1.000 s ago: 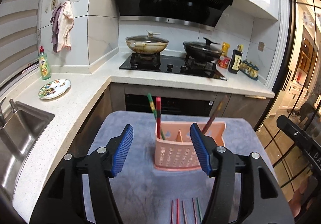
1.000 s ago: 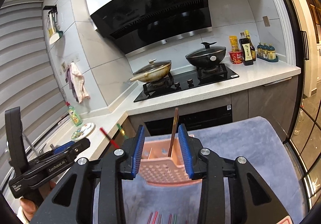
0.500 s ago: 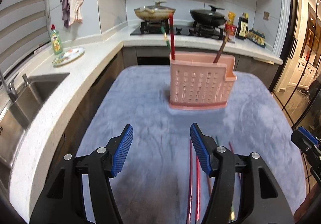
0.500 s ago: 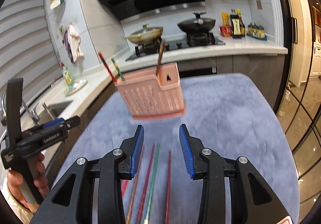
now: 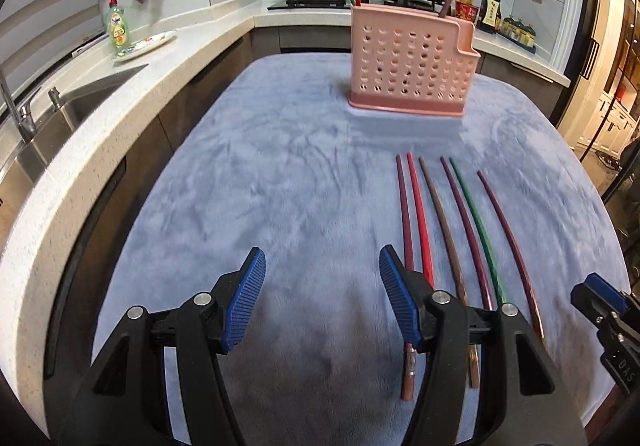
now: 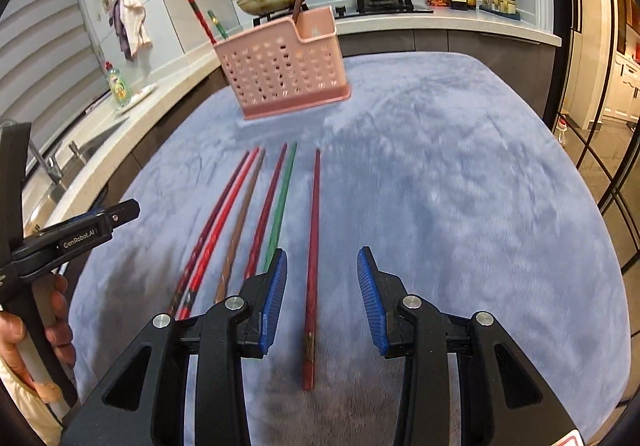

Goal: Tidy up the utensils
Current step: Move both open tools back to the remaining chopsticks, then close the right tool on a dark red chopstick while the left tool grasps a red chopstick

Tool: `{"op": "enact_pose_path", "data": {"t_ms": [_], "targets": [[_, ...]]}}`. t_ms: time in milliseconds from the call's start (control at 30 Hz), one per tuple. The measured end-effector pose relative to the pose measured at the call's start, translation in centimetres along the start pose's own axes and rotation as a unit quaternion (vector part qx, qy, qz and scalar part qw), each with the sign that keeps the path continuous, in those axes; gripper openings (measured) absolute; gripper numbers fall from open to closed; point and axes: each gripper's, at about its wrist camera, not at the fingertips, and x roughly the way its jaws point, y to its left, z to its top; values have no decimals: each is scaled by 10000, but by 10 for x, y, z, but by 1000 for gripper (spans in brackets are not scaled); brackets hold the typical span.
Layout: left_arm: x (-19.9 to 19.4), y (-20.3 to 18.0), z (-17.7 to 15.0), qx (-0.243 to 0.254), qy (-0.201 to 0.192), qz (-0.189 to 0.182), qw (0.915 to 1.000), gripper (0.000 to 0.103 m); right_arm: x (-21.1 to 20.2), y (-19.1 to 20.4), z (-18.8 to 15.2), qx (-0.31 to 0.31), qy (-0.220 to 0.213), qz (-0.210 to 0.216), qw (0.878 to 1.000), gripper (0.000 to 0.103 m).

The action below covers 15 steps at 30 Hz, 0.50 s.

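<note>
Pink holder [image 6: 282,64] stands toward table's far edge, three chopsticks inside. Six chopsticks [image 5: 444,222] lie near edge. Right gripper [image 6: 322,296] fingers wide, empty, straddling dark-red chopstick [image 6: 312,266]. Left gripper [image 5: 320,302] wide, empty. Risk: thin stick rolls on plush cloth [image 6: 460,186], pinch misses.

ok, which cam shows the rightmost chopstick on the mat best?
Right wrist: the rightmost chopstick lies whole, between the open right claw fingers. Left wrist shows it near the frame's right side, curved by the fisheye, its near end blurred.
</note>
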Motion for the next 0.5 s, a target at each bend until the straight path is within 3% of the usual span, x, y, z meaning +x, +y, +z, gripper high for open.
{"op": "enact_pose_path", "data": {"t_ms": [67, 367, 500], "targets": [[0, -1, -8, 4, 19, -28, 10000, 64, 3, 3, -7, -25, 101, 12, 9999, 36], [4, -12, -36, 130, 202, -180, 9995, 66, 15, 10, -31, -149, 336, -45, 9993, 34], [6, -16, -43, 194, 280, -229, 9992, 66, 18, 14, -37, -249, 417, -85, 9988, 27]]}}
